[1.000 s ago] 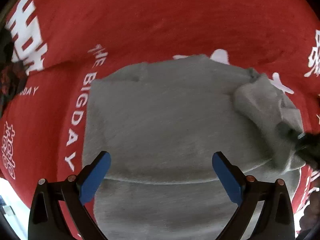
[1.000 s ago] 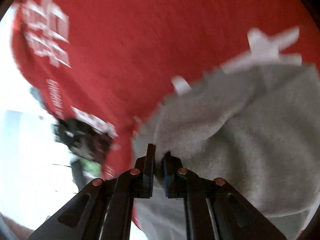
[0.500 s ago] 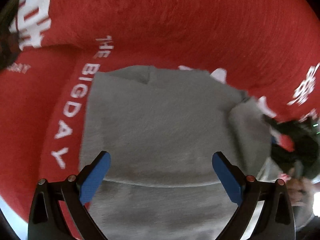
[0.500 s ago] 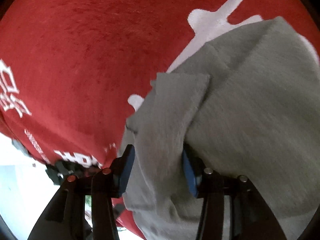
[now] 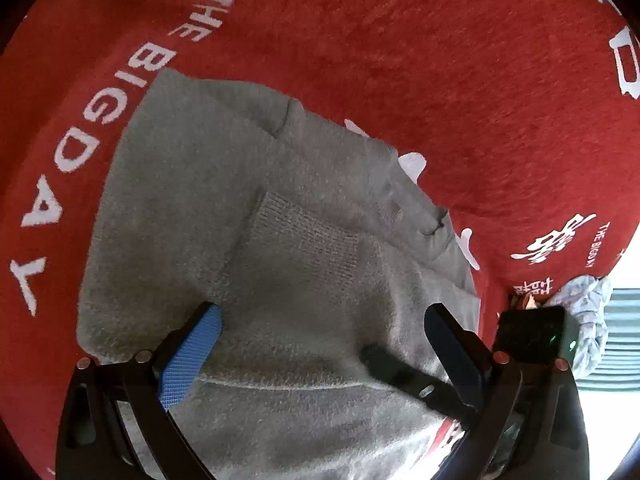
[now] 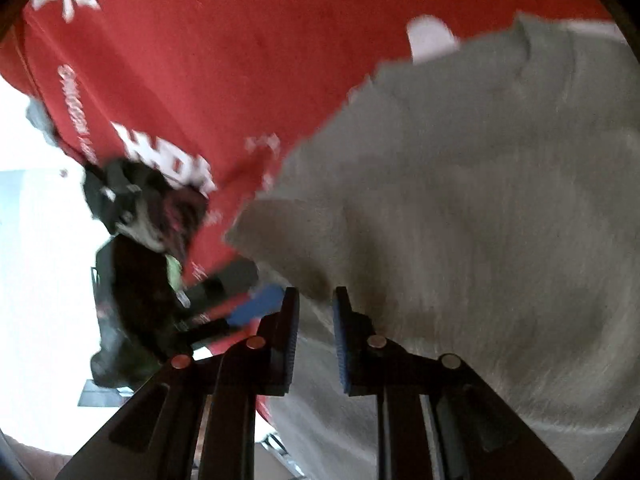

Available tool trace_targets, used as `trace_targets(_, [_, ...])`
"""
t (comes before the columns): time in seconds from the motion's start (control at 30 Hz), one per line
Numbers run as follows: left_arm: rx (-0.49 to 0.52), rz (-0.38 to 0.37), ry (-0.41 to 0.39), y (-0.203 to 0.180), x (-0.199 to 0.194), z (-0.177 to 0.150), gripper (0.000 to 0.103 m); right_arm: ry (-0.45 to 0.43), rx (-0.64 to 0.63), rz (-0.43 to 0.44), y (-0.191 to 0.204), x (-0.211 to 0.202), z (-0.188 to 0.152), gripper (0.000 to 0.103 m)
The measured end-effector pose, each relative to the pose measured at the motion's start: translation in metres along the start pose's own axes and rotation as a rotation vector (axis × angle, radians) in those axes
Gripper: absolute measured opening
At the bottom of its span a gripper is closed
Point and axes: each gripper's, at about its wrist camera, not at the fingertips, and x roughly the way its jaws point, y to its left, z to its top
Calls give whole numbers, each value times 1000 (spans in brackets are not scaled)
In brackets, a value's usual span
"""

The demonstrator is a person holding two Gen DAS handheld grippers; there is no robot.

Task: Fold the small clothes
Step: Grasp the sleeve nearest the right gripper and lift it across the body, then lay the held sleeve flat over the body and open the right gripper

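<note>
Grey garment (image 5: 256, 216) lies partly folded on the red printed cloth (image 5: 440, 60) covering my surface. My left tool (image 5: 320, 344) hangs over its near edge, fingers wide apart. My right tool (image 6: 316, 320) at the garment's edge, fingers narrowly parted, gripping nothing; view blurred.

A fuzzy red cloth with white printed lettering (image 5: 420, 60) covers the surface and fills most of both views; the words "THE BIG DAY" run along its left part in the left wrist view; beyond the cloth's right edge lies a crumpled pale blue-grey patterned fabric (image 5: 588, 320), with bright overexposed light and a band of teal horizontal stripes (image 5: 622, 336) just past it; in the right wrist view the cloth (image 6: 224, 60) ends at the left against a washed-out white area (image 6: 36, 280), too bright to read.
</note>
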Motion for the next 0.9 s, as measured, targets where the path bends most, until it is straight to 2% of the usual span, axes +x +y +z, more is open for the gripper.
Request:
trace_targets(0.07, [9, 6, 1, -2, 1, 0, 102, 26, 10, -32, -2, 5, -6, 20])
trace_targets(0.13, [20, 16, 5, -5, 3, 0, 102, 20, 24, -24, -7, -2, -13, 22])
trace_targets(0.23, [36, 41, 4, -10, 6, 2, 102, -23, 66, -18, -18, -27, -26, 46])
trace_targets(0.27, [45, 73, -3, -13, 6, 2, 98, -47, 89, -24, -26, -40, -33, 48])
trace_targets(0.3, [54, 101, -8, -16, 8, 2, 83, -65, 109, -31, -33, -51, -38, 48])
trace_targets(0.33, [62, 132, -6, -16, 8, 3, 75, -93, 147, -43, -45, -68, -45, 48])
trace_targets(0.37, [70, 165, -3, -17, 10, 4, 56, -124, 193, -53, -58, -85, -53, 49])
trace_targets(0.4, [75, 168, 0, -17, 10, 5, 34, -151, 235, -59, -71, -99, -59, 49])
trace_targets(0.47, [69, 135, 19, -14, 11, 6, 8, -216, 326, -72, -94, -125, -74, 49])
trace_targets(0.63, [117, 134, -9, -16, -3, 0, 8, -397, 535, -105, -143, -171, -97, 49])
trace_targets(0.73, [138, 141, -14, -20, -9, -4, 8, -482, 645, -41, -167, -180, -100, 47])
trace_targets(0.8, [146, 140, -18, -22, -13, -6, 8, -499, 656, -47, -168, -182, -94, 14])
trace_targets(0.83, [152, 139, -21, -22, -14, -7, 8, -511, 617, -61, -163, -187, -89, 7])
trace_targets(0.9, [165, 144, -22, -23, -14, -11, 8, -525, 545, -94, -155, -197, -83, 7])
